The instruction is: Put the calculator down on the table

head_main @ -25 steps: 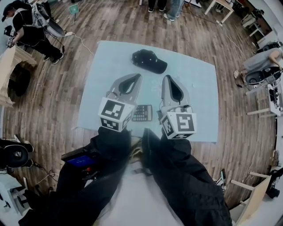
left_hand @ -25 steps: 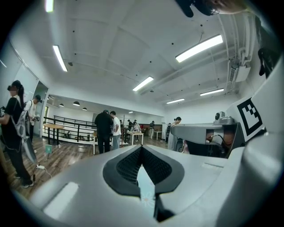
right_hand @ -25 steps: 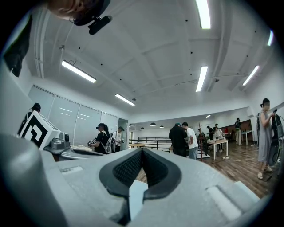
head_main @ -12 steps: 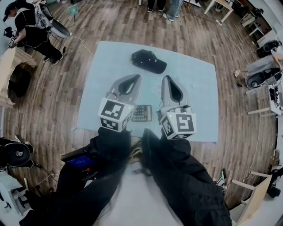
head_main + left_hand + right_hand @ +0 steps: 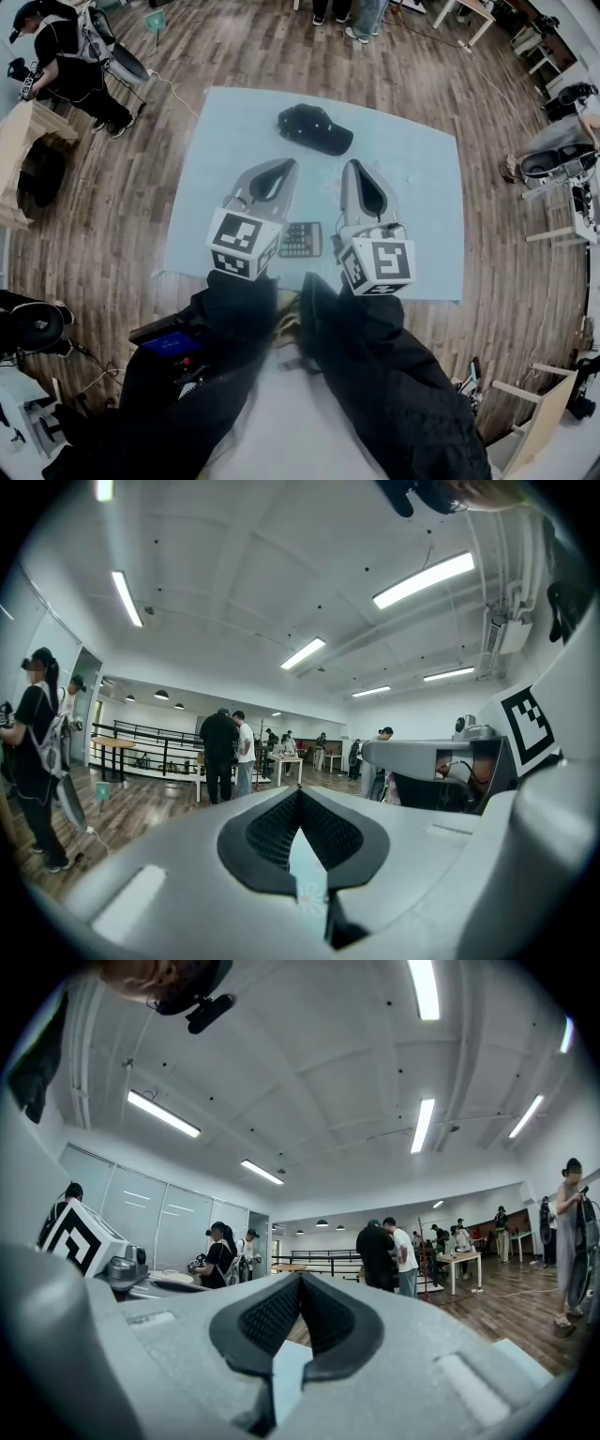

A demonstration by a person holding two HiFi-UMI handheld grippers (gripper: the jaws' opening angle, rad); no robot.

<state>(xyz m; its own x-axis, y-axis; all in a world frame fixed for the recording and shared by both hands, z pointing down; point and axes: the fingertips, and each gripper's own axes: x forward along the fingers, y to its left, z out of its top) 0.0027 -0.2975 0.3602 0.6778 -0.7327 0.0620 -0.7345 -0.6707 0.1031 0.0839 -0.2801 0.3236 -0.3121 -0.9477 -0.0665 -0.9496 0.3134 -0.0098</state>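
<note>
My left tongs [image 5: 289, 164] and right tongs [image 5: 352, 167] stay shut, empty, unmoved; the calculator [image 5: 302, 240] already lies by the tabletop's [image 5: 412, 159] near edge, task seemingly done.

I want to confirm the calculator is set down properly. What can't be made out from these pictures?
- calculator: in the head view its keys and display are too small to read, and its left edge is hidden behind the left tool.
- Left and right gripper views: the calculator and the cap fall outside both frames.
- table: in the head view, the middle of its near edge is hidden by the sleeves.
</note>
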